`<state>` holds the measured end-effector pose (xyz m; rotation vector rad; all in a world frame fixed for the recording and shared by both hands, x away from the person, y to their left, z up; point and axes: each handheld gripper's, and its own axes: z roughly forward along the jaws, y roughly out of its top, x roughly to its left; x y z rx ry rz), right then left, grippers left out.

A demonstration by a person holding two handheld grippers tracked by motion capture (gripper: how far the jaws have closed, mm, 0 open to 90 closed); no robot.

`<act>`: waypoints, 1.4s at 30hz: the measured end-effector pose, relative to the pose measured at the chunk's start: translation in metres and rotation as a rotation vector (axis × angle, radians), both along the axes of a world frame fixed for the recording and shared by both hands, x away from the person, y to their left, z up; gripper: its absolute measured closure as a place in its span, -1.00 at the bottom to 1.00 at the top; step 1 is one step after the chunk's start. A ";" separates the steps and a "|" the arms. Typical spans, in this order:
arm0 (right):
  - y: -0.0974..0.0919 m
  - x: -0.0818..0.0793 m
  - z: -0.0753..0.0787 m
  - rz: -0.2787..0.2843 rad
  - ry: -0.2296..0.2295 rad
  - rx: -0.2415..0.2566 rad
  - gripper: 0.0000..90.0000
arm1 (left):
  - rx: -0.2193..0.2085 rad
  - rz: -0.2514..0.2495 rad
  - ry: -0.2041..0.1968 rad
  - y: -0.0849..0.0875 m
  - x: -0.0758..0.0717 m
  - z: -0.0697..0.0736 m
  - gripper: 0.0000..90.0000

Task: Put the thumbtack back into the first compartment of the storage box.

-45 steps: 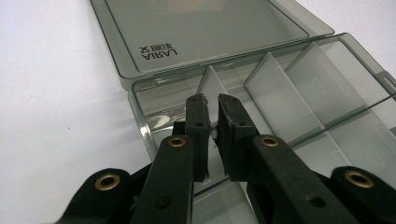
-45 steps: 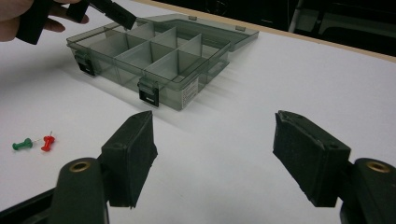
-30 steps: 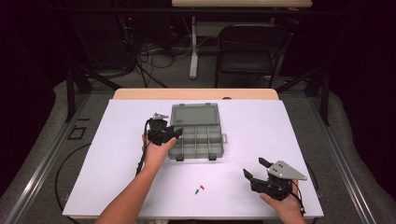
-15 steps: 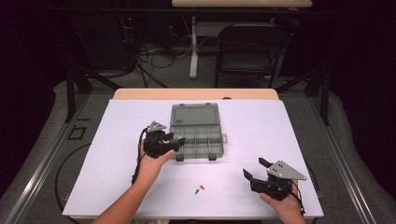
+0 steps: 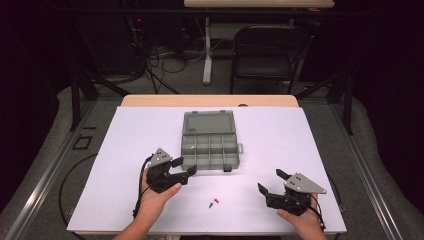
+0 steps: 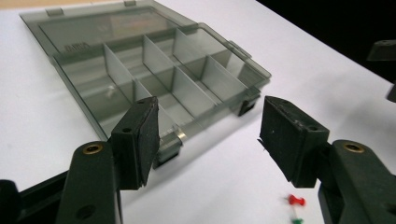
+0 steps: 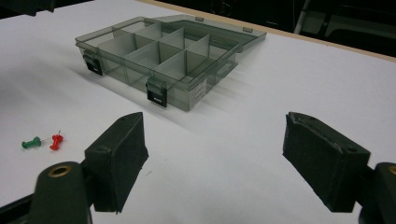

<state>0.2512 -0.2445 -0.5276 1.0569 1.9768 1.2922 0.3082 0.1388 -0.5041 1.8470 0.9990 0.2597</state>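
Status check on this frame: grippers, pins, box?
Left gripper just opening, empty; right gripper open, empty. Red pin and green pin lie loose before open organizer box. Nothing between.

The left gripper [image 5: 186,169] hovers low, its jaws just opened wide and empty; the right gripper [image 5: 270,183] rests low, jaws spread apart, empty.

high view looks down; both gripper views share organizer box [image 6: 154,70].

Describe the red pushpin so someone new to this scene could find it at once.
On the white table, look in front of the open grey compartment box, between the two grippers. Two tiny pushpins lie there side by side on the bare surface. The red pushpin is the one nearer the right gripper; its neighbour is green.
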 end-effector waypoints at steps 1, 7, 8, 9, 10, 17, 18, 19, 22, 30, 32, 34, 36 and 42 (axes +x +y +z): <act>0.000 0.000 0.000 -0.001 -0.001 0.000 -0.54 | 0.000 0.000 0.000 0.000 0.000 0.000 -0.17; 0.000 -0.001 0.000 -0.007 -0.003 0.001 -0.55 | 0.011 -0.028 0.000 -0.001 -0.012 -0.006 -0.16; -0.001 -0.001 0.000 -0.006 -0.005 0.000 -0.55 | 0.018 -0.031 -0.003 -0.002 -0.014 -0.007 -0.16; 0.000 -0.001 0.000 -0.007 -0.004 -0.002 -0.55 | 0.026 -0.039 -0.004 -0.003 -0.015 -0.008 -0.16; 0.000 -0.001 0.000 -0.007 -0.004 -0.002 -0.55 | 0.029 -0.043 -0.001 -0.004 -0.017 -0.009 -0.16; 0.000 0.000 0.000 -0.006 -0.004 -0.003 -0.55 | 0.058 -0.082 0.025 -0.011 -0.024 -0.020 -0.14; 0.000 0.000 0.000 -0.006 -0.004 -0.004 -0.55 | 0.060 -0.087 0.032 -0.013 -0.026 -0.021 -0.14; -0.001 0.000 0.000 -0.006 -0.002 -0.006 -0.55 | 0.057 -0.088 0.043 -0.015 -0.027 -0.023 -0.14; -0.001 0.000 0.000 -0.006 0.000 -0.006 -0.55 | 0.068 -0.106 0.059 -0.020 -0.031 -0.028 -0.13; -0.001 -0.001 0.001 -0.004 -0.002 -0.009 -0.54 | 0.117 -0.148 0.072 -0.034 -0.039 -0.039 0.17; -0.001 -0.001 0.001 -0.004 -0.003 -0.010 -0.54 | 0.113 -0.159 0.079 -0.036 -0.041 -0.041 0.22; -0.001 0.000 0.001 -0.004 -0.003 -0.010 -0.54 | 0.117 -0.169 0.085 -0.039 -0.042 -0.043 0.28; -0.001 0.000 0.001 -0.004 -0.001 -0.008 -0.54 | 0.123 -0.175 0.081 -0.042 -0.043 -0.044 0.34; -0.001 0.000 0.001 0.000 0.004 -0.014 -0.53 | 0.139 -0.201 0.099 -0.048 -0.045 -0.048 0.52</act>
